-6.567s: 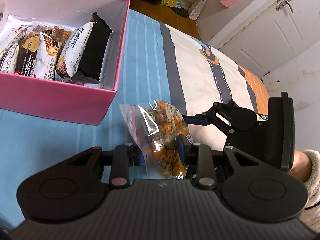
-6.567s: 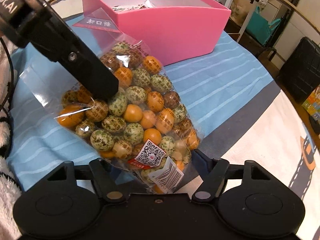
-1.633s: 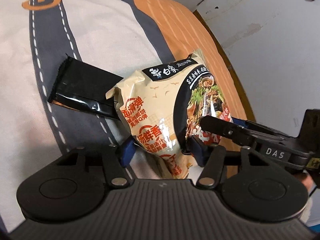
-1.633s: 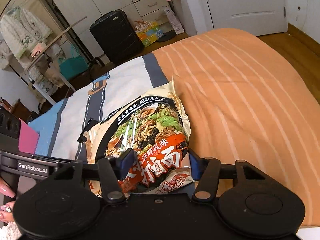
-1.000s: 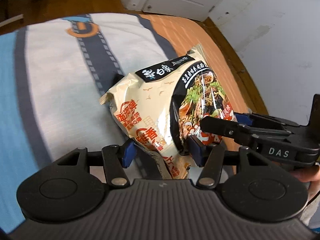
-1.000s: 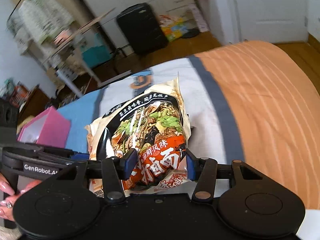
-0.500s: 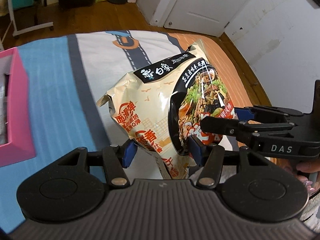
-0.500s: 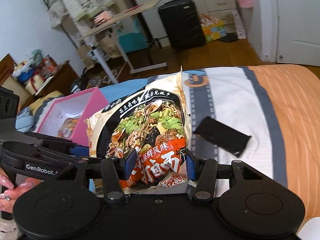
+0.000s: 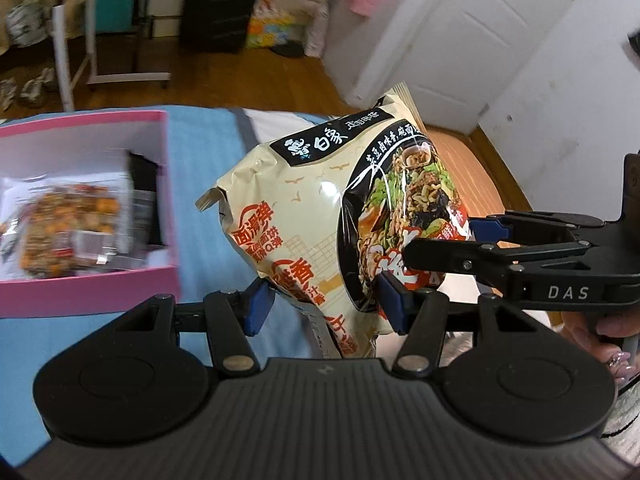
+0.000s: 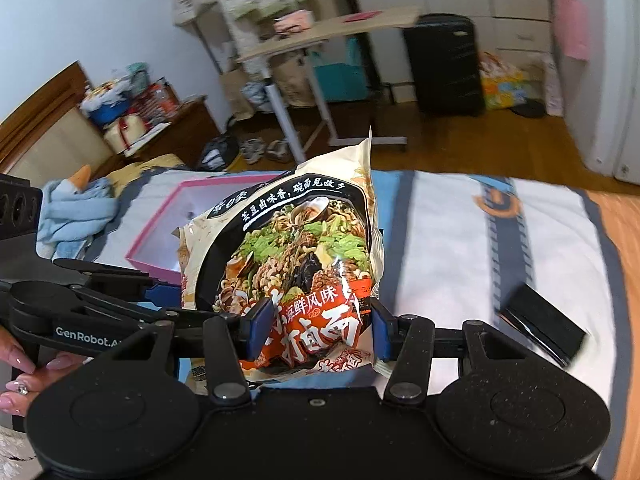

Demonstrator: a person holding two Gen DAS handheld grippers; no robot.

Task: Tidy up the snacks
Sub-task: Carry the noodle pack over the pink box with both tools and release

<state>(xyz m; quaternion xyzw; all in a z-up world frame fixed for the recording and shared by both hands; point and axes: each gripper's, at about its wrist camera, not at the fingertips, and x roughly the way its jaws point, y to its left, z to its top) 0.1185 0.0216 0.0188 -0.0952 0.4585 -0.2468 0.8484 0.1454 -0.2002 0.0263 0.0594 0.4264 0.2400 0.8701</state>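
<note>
Carrying a big packet of noodles (image 9: pixel 320 216) toward the pink box (image 9: pixel 160 276), I have it pinched from two sides at once. From my left claw (image 9: pixel 324 304), the blue pads are clamped on the packet's lower end, the cream side with red printing bulging between them; my right claw (image 9: pixel 436 248) comes in from the right and bites the glossy dark picture side. The packet hangs clear of the striped bed cover (image 9: pixel 208 184), just right of the box, which looks like stiff card with white inner walls and already holds crinkly wrapped snacks (image 9: pixel 64 232). From my right claw (image 10: pixel 316 328), both pads are clamped on the orange lettered bottom of the noodles (image 10: pixel 296 264), a puffy, shiny foil pillow with a crimped top edge. The box (image 10: pixel 152 236) shows behind it to the left, and a flat black packet (image 10: pixel 544 326) lies well apart on the bed cover (image 10: pixel 460 240) to the right. I judge the next move calls for swinging left over the box, lowering, then letting go with both claws together so the slippery bag does not tip.
</note>
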